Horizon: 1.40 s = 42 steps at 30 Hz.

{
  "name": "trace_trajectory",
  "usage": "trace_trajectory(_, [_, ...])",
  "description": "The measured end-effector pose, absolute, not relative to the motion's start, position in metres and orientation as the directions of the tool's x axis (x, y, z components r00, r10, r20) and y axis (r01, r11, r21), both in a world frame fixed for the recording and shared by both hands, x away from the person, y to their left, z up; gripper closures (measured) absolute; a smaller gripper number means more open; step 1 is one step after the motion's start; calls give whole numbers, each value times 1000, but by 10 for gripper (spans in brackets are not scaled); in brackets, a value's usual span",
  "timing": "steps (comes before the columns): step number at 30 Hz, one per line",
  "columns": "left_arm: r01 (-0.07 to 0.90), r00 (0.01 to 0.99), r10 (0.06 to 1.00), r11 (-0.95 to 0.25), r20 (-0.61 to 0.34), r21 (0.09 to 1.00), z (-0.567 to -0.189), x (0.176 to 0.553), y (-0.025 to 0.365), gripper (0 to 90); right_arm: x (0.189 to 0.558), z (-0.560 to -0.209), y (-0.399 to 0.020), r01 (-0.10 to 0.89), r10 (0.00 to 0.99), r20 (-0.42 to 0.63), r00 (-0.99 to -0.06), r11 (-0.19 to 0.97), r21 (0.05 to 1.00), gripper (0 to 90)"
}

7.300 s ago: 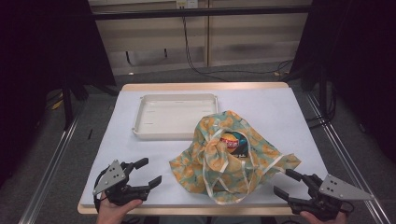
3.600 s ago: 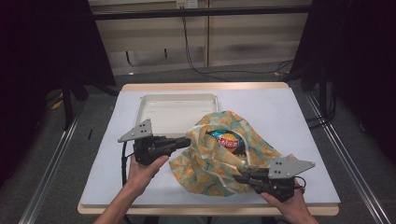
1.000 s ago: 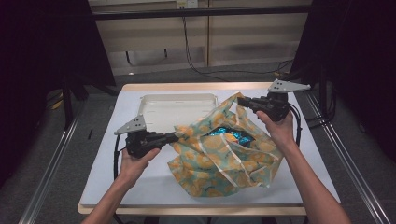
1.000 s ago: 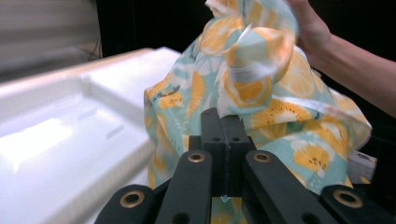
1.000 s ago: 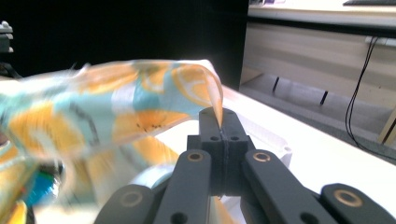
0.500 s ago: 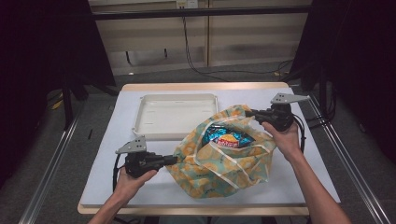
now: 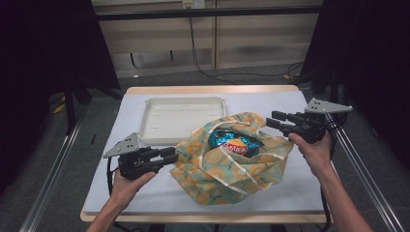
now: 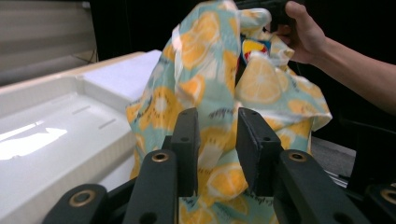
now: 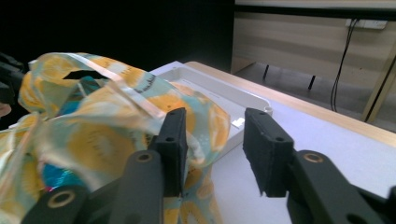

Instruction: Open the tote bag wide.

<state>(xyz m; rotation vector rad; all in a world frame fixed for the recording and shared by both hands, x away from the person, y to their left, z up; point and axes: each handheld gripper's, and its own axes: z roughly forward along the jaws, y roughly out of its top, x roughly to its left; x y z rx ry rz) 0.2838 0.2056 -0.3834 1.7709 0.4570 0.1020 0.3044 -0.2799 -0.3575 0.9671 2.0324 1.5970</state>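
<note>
Lemon-printed fabric bag (image 7: 232, 162) slumps between our two grippers on the white-covered table (image 7: 121, 193), its mouth agape and a blue snack packet (image 7: 234, 143) showing inside. We hold the left gripper (image 7: 170, 155) just at the bag's near-left edge; in the left gripper view (image 8: 212, 149) its black jaws have just been opening and now stand apart, with the printed cloth hanging in the gap between them, though the pads no longer press on it. On the far side of the bag, our right gripper (image 7: 271, 120) sits beside the raised rim; in the right gripper view (image 9: 212, 154) its jaws have likewise just been opening and stand parted, a fold of cloth brushing the inner face of the left jaw while the space before the other is bare table. Beyond the left gripper's tips and behind the bag lies a shallow white tray (image 7: 159, 125), the bag's edge resting against its near right corner. Our right hand (image 7: 314, 150) shows across the bag from the left gripper.
</note>
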Motion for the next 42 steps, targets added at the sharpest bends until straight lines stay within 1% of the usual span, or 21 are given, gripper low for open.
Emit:
trace_trajectory(2, [229, 923, 350, -170, -159, 958, -377, 284, 205, 707, 297, -353, -282, 275, 710, 112, -695, 119, 954, 603])
trace_trajectory(4, [210, 929, 340, -167, -143, 963, -371, 283, 202, 743, 289, -350, -282, 261, 696, 106, -711, 120, 958, 631])
trace_trajectory(5, [198, 939, 316, -161, -140, 967, -369, 283, 200, 779, 286, -349, -282, 257, 693, 102, -714, 123, 959, 646])
trace_trajectory(7, [185, 943, 307, -167, -128, 968, -364, 282, 195, 835, 280, -347, -281, 245, 667, 107, -737, 116, 963, 666])
trace_trajectory(8, [179, 946, 300, -171, -122, 969, -362, 283, 191, 838, 277, -347, -279, 244, 660, 107, -743, 118, 963, 664])
trace_trajectory(9, [179, 945, 304, -177, -120, 968, -360, 284, 187, 825, 276, -346, -277, 243, 654, 107, -749, 120, 963, 657])
trace_trajectory(10, [184, 944, 307, -175, -124, 967, -359, 286, 181, 725, 274, -345, -271, 236, 639, 99, -763, 134, 962, 624])
trace_trajectory(11, [188, 941, 314, -179, -125, 966, -358, 288, 176, 725, 274, -345, -271, 236, 639, 99, -763, 134, 962, 624])
trace_trajectory(14, [180, 939, 326, -199, -109, 963, -359, 299, 160, 670, 277, -346, -261, 237, 625, 92, -775, 152, 960, 562])
trace_trajectory(17, [177, 944, 310, -200, -109, 964, -364, 311, 146, 633, 284, -349, -252, 251, 618, 93, -780, 172, 953, 546])
trace_trajectory(18, [183, 941, 323, -224, -104, 957, -365, 315, 142, 558, 288, -352, -247, 260, 615, 91, -783, 191, 947, 588])
trace_trajectory(19, [189, 936, 334, -223, -107, 956, -368, 319, 137, 558, 288, -352, -247, 260, 615, 91, -783, 191, 947, 588])
trace_trajectory(20, [199, 933, 343, -237, -110, 951, -370, 323, 134, 511, 290, -354, -246, 262, 619, 86, -781, 200, 944, 630])
trace_trajectory(21, [212, 925, 362, -255, -110, 944, -373, 327, 131, 490, 292, -355, -245, 269, 623, 87, -777, 205, 941, 677])
trace_trajectory(22, [216, 928, 355, -261, -114, 941, -376, 330, 130, 466, 295, -356, -245, 274, 626, 91, -775, 203, 940, 759])
trace_trajectory(25, [233, 924, 365, -299, -114, 925, -386, 332, 130, 480, 300, -355, -252, 269, 655, 88, -751, 181, 946, 900])
trace_trajectory(27, [240, 926, 360, -318, -117, 917, -392, 332, 131, 488, 301, -355, -255, 269, 663, 87, -744, 177, 947, 900])
trace_trajectory(31, [241, 923, 371, -362, -98, 900, -400, 330, 131, 523, 308, -352, -273, 258, 726, 71, -684, 151, 954, 900])
trace_trajectory(36, [248, 922, 374, -356, -106, 901, -402, 334, 129, 504, 322, -352, -292, 252, 773, 96, -627, 85, 964, 900])
trace_trajectory(40, [257, 915, 389, -358, -107, 897, -404, 341, 126, 488, 333, -351, -288, 240, 780, 104, -617, 61, 969, 900])
trace_trajectory(42, [261, 918, 381, -367, -112, 893, -406, 345, 124, 532, 338, -351, -283, 235, 773, 103, -625, 61, 970, 900])
